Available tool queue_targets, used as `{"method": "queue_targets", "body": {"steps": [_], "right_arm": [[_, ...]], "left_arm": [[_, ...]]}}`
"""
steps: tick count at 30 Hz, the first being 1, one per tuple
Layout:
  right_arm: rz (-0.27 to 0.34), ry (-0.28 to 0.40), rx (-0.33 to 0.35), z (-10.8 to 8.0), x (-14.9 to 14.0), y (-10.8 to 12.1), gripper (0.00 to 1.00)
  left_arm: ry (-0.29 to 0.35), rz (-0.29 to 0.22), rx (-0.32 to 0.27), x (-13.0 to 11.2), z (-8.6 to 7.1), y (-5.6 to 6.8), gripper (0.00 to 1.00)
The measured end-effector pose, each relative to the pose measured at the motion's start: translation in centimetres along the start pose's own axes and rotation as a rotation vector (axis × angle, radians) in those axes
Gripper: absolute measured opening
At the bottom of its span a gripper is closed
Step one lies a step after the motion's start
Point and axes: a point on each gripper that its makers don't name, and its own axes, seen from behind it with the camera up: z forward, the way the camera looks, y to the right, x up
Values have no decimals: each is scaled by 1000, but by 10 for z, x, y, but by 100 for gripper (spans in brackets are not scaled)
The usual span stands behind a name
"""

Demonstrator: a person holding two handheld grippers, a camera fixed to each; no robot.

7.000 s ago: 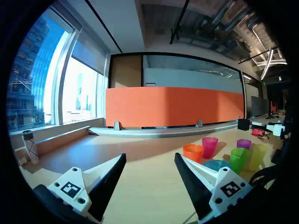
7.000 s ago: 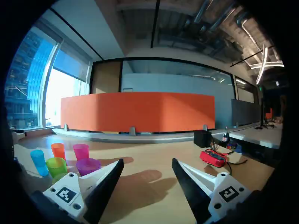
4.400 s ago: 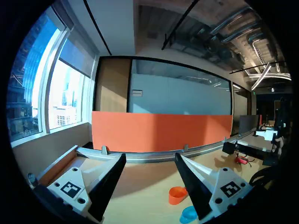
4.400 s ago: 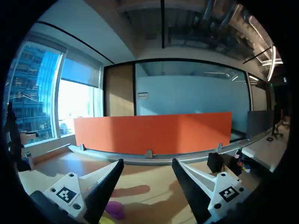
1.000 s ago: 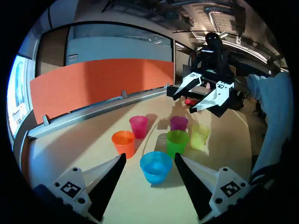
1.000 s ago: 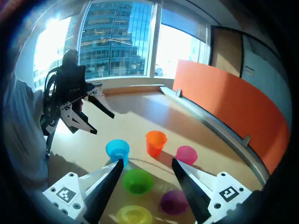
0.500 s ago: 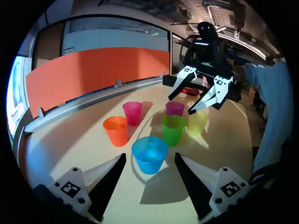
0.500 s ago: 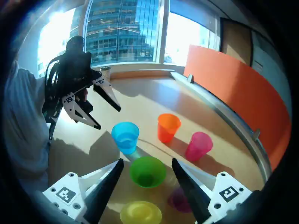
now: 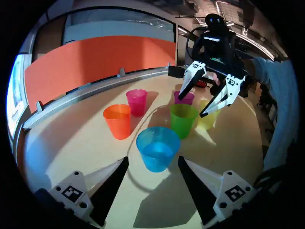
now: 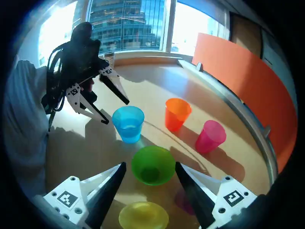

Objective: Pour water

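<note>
Both grippers are spread wide and hold nothing. The left gripper faces the blue cup, which holds some water and stands just ahead of its fingertips. The right gripper hangs over the green cup, which looks empty. The likeliest trouble is crowding. Green stands just behind blue, with the yellow cup and purple cup close by, so a finger sliding past blue could knock a neighbour. Too firm a squeeze might buckle the thin wall and slop water. The grippers also point at each other across the cluster and could clash if both close in. The counter lies bare on the left gripper's side of blue. There is more room beyond the orange cup, up to the rail under the orange divider.
</note>
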Motion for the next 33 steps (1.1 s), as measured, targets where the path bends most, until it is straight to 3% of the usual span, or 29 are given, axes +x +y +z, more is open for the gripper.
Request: {"method": "queue_targets", "body": {"steps": [24, 33], "right_arm": [[16, -100, 13, 17, -15, 2, 100], [25, -107, 9, 19, -16, 3, 100]], "left_arm": [[-41, 22, -61, 1, 34, 10, 96], [-44, 23, -68, 4, 45, 12, 96]]}}
